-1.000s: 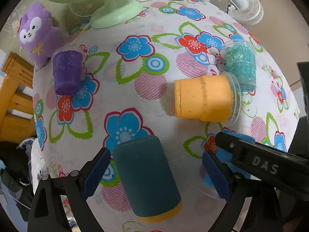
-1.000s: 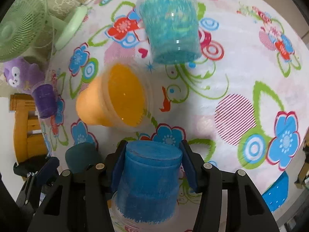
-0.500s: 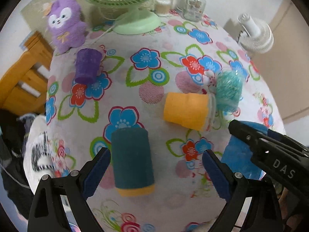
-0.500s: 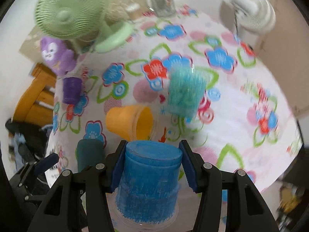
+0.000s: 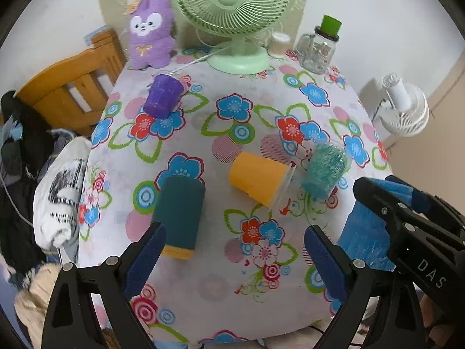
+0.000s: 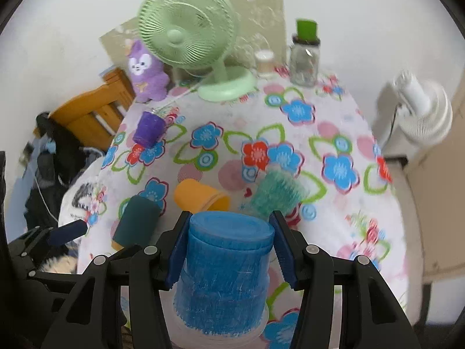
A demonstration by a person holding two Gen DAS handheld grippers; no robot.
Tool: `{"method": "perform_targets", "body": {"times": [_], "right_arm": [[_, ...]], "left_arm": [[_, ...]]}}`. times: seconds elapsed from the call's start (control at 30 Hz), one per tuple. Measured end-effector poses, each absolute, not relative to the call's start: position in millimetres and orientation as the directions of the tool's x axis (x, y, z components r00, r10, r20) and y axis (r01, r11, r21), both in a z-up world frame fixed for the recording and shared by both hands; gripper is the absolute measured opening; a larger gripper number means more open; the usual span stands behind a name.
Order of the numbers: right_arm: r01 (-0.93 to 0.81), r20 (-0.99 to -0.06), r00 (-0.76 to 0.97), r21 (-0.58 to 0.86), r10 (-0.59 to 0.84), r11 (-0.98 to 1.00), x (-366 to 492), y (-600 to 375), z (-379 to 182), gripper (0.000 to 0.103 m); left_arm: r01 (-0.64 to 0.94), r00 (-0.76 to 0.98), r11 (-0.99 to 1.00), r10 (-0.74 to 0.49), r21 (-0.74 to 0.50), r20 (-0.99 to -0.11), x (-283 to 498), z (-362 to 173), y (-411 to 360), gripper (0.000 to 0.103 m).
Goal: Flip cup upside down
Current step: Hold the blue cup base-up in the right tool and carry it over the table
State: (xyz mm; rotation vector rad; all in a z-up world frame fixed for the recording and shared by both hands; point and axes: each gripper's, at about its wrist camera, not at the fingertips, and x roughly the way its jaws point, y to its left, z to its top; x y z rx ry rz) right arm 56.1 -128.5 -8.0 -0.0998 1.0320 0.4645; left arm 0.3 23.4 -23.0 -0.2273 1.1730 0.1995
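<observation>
My right gripper [image 6: 229, 250] is shut on a blue cup [image 6: 226, 267], held base-forward above the near table edge; it also shows in the left wrist view [image 5: 366, 238]. My left gripper [image 5: 232, 258] is open and empty, above the near edge. A dark teal cup [image 5: 180, 215] lies on its side just beyond its left finger. An orange cup [image 5: 257, 179] and a turquoise cup [image 5: 324, 171] lie on their sides mid-table. A purple cup [image 5: 162, 96] sits at the far left.
The flowered tablecloth [image 5: 232, 133] covers the table. A green fan [image 5: 235, 11], a purple plush toy [image 5: 151, 32] and a glass jar [image 5: 318, 46] stand at the back. A wooden chair [image 5: 72, 87] is at left, a white fan [image 5: 404, 107] at right.
Both grippers have pulled up and back from the table. The right gripper has lifted the blue cup with it. The left gripper has stayed open and drawn away from the teal cup.
</observation>
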Motion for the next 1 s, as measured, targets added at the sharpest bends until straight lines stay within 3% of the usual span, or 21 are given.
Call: {"method": "perform_targets", "body": {"times": [0.43, 1.0], "right_arm": [[-0.434, -0.734, 0.601, 0.033, 0.316, 0.901, 39.4, -141.3, 16.1, 0.056], [-0.341, -0.643, 0.712, 0.036, 0.283, 0.939, 39.6, -158.0, -61.9, 0.057]], "left_arm": [[-0.262, 0.442, 0.962, 0.049, -0.077, -0.896, -15.3, -9.2, 15.1, 0.097], [-0.235, 0.436, 0.97, 0.052, -0.058, -0.899, -17.6, -74.5, 16.8, 0.097]]}}
